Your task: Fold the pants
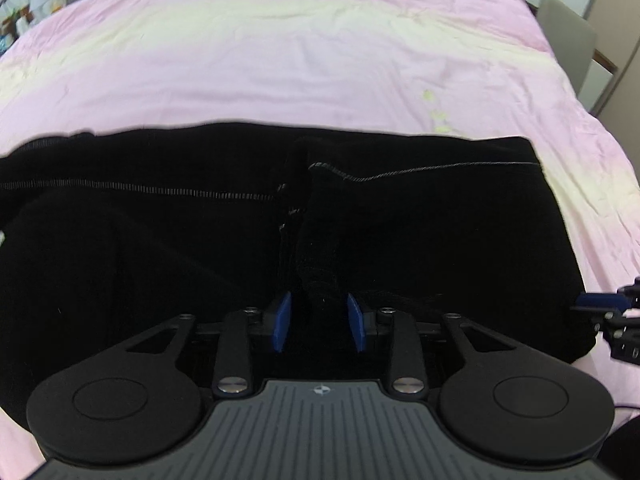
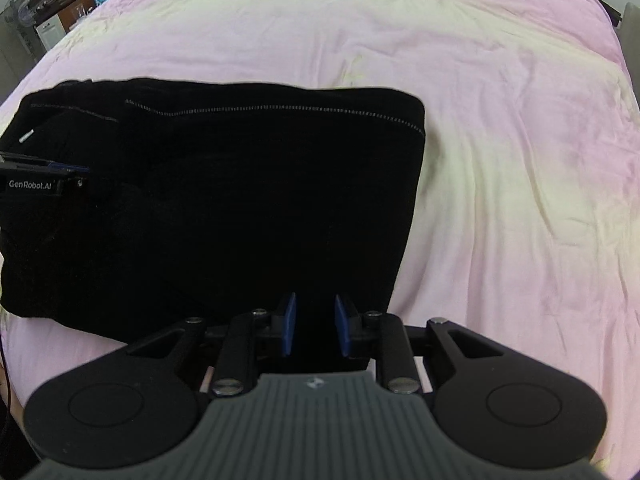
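Note:
Black pants with pale stitched seams lie folded into a wide block on the pink bedsheet. My left gripper is over their middle, its blue pads closed on a raised ridge of black cloth that runs away from me. In the right wrist view the pants fill the left half. My right gripper sits at their near right corner with black cloth filling the gap between its pads. The right gripper also shows at the pants' right edge, and the left gripper at the far left.
The pink and pale yellow sheet spreads wrinkled beyond and to the right of the pants. A grey chair stands past the bed's right side. Shelves and a fan stand past the far left corner.

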The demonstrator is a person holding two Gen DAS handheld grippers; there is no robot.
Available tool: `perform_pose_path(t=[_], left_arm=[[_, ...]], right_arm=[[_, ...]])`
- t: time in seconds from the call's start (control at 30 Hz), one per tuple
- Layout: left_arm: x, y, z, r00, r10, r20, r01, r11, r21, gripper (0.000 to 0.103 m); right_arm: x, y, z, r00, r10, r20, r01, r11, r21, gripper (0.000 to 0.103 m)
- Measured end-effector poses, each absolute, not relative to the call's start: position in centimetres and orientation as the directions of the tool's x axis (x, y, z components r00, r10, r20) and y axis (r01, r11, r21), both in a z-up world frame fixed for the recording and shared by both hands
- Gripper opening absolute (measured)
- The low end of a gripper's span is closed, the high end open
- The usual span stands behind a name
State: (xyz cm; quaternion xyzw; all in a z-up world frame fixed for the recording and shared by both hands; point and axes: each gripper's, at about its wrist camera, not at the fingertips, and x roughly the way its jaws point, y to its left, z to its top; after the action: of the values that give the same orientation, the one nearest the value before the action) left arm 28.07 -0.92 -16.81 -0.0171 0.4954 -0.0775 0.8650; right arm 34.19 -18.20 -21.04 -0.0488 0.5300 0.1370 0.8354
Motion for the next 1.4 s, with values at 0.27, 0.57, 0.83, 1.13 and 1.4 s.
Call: perform_pose_path(t=[0.27, 0.57, 0.83, 1.13, 1.4], left_arm=[[25.6, 1.7, -13.3, 0.553, -0.159, -0.818, 0.102, 0.987, -0.124, 0.040], [23.2, 10.3, -10.2, 0.556, -0.119, -0.823, 0.028, 0.992, -0.125, 0.048], [21.9, 20.7, -8.5, 0.542, -0.056, -0.839, -0.104, 0.986, -0.133, 0.059], [20.6, 30.2, -11.4, 0.544, -0.094, -0.834, -0.338, 0.885, -0.321, 0.069], [20.3, 33.8, -16.2, 0.560, -0.164, -0.812, -0.480, 0.735, -0.480, 0.070]], right_arm=[[34.8, -15.8, -18.3, 0.413, 0.166, -0.895, -0.349, 0.937, 0.013, 0.020], [34.6, -9.3, -16.5, 0.393, 0.242, -0.887, -0.540, 0.841, -0.009, 0.020], [35.9, -2.5, -15.0, 0.363, 0.304, -0.881, -0.680, 0.733, -0.027, 0.019], [39.7, 3.3, -15.9, 0.341, 0.243, -0.908, -0.768, 0.629, -0.120, 0.020], [42.5, 4.3, -17.5, 0.260, 0.174, -0.950, -0.799, 0.591, -0.110, 0.020]])
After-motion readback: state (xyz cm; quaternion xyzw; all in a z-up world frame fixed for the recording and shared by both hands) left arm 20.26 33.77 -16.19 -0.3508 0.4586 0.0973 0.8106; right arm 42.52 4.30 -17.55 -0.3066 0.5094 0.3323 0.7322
